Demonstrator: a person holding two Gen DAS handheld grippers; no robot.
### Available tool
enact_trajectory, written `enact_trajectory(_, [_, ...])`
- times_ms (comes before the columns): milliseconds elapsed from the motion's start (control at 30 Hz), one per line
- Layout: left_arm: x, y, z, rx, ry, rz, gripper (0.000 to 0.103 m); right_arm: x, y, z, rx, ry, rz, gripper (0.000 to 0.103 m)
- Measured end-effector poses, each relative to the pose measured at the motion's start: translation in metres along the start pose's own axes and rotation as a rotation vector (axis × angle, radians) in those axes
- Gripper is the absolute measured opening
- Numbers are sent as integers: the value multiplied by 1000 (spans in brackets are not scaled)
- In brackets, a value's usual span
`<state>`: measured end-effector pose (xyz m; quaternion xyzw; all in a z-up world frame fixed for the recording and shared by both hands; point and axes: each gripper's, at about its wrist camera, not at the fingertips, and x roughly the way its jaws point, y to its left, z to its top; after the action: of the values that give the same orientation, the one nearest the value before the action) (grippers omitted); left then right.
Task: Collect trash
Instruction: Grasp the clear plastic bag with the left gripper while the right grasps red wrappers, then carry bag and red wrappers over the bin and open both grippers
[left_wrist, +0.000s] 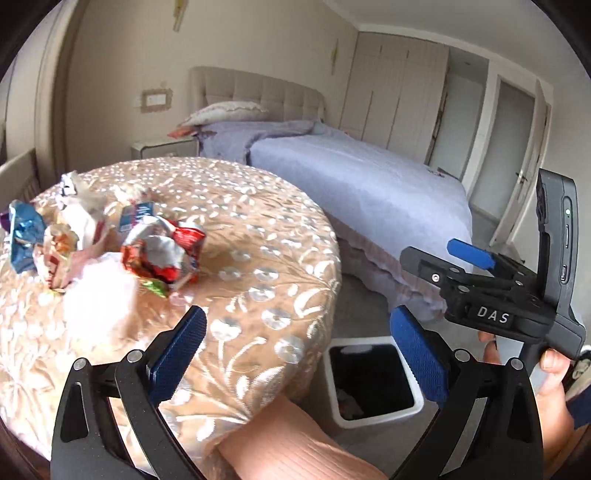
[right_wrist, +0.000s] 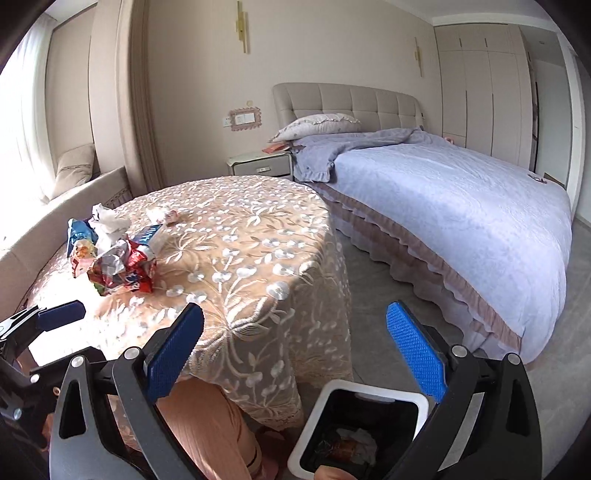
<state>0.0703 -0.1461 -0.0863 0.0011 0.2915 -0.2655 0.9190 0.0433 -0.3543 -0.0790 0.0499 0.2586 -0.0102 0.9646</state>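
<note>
Several crumpled wrappers (left_wrist: 159, 254) and tissues (left_wrist: 99, 295) lie heaped at ten o'clock on the counter (left_wrist: 258, 236); they look light, crackly and slippery, so pinching a raised fold seems wisest; both the left gripper (left_wrist: 295, 350) and right gripper (right_wrist: 295, 347) hang released, jaws spread, above the bin (right_wrist: 369, 398) at five o'clock.

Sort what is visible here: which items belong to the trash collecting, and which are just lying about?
Belongs to the job:
crumpled red and silver wrapper
crumpled blue foil wrapper
white crumpled tissue
white square bin with black liner

Just there:
round table under beige embroidered cloth
lilac-covered bed
grey bedside cabinet
</note>
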Motion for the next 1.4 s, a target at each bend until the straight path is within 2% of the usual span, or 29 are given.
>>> enact_trajectory(100, [-12, 25, 0, -24, -28, 61, 98, 4, 20, 7, -9, -4, 50, 99])
enact_trajectory(267, [-16, 69, 2, -63, -13, 168, 98, 13, 55, 18, -37, -10, 120, 99])
enact_trajectory(433, [-11, 108, 4, -137, 50, 187, 98, 34, 90, 28, -56, 36, 161, 99])
enact_trajectory(500, [-8, 118, 5, -159, 63, 167, 98, 46, 103, 32, -48, 68, 196, 99])
enact_trajectory(567, [-4, 126, 4, -169, 81, 153, 98, 61, 116, 37, -38, 108, 233, 99])
enact_trajectory(667, [9, 131, 7, -160, 126, 172, 98, 84, 133, 40, -31, 173, 243, 99])
enact_trajectory(767, [23, 137, 8, -173, 157, 158, 98, 108, 143, 43, -9, 249, 249, 99])
enact_trajectory(1033, [46, 158, 17, -225, 196, 136, 96, 149, 156, 50, 116, 381, 390, 99])
enact_trajectory(1167, [56, 166, 18, -219, 207, 152, 81, 166, 155, 53, 216, 456, 487, 99])
enact_trajectory(1233, [61, 164, 21, -191, 215, 176, 73, 174, 155, 54, 252, 477, 507, 99])
enact_trajectory(1267, [62, 164, 21, -186, 214, 180, 71, 177, 157, 54, 248, 485, 497, 96])
enact_trajectory(1300, [64, 166, 23, -184, 211, 184, 67, 180, 160, 53, 236, 490, 493, 87])
enact_trajectory(1400, [61, 168, 22, -199, 195, 185, 57, 180, 158, 48, 244, 496, 505, 79])
